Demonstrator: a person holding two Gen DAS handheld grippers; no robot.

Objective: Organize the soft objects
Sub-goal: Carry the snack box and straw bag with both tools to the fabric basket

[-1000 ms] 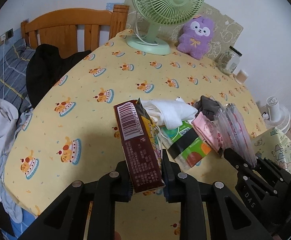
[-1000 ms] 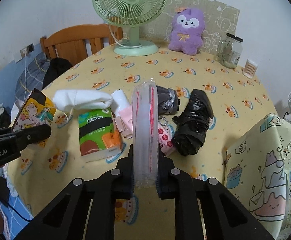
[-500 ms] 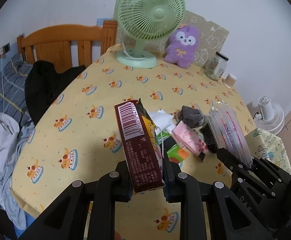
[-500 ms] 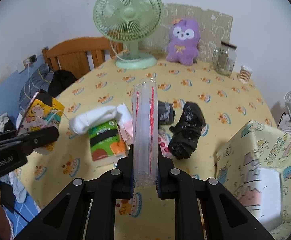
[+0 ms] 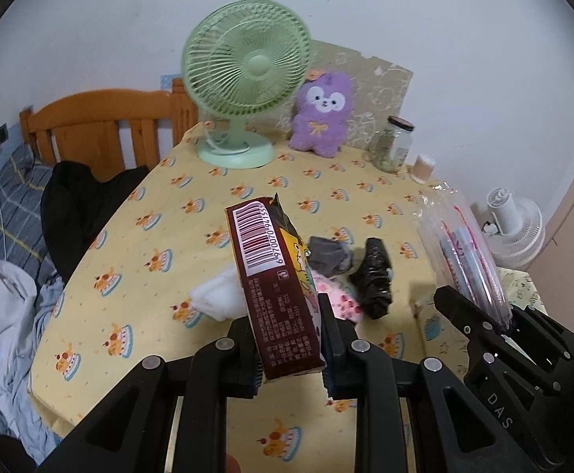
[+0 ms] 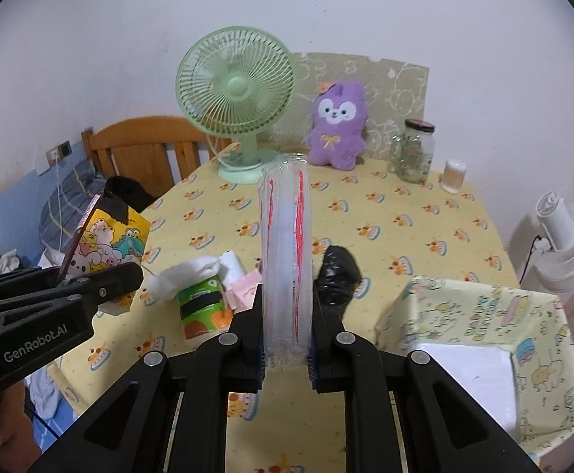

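- Your left gripper (image 5: 288, 349) is clamped narrow on a brown snack packet (image 5: 273, 287). Long axis runs away from you, barcode end far and raised, tilted a bit left. It's held clear above the table (image 5: 208, 216).
- Your right gripper (image 6: 287, 339) is clamped narrow on a clear plastic pack with red print (image 6: 286, 260). Long axis straight along the fingers, far end up, also off the table.
- Near right: fabric storage box (image 6: 480, 315) with cartoon print, open top. Only its white floor shows inside; I can't tell if anything lies in the hidden part.
- Mid table, loose pile: white cloth (image 6: 186, 278), green-and-orange tissue pack (image 6: 204, 307), pink patterned item (image 5: 342, 301), grey cloth (image 5: 328, 258), crumpled black bag (image 5: 373, 278). All lie outside the box.
- Far edge: green desk fan (image 6: 235, 94), purple plush (image 6: 338, 126), glass jar (image 6: 415, 149) with something greenish inside, small cotton-swab tub (image 6: 454, 175).
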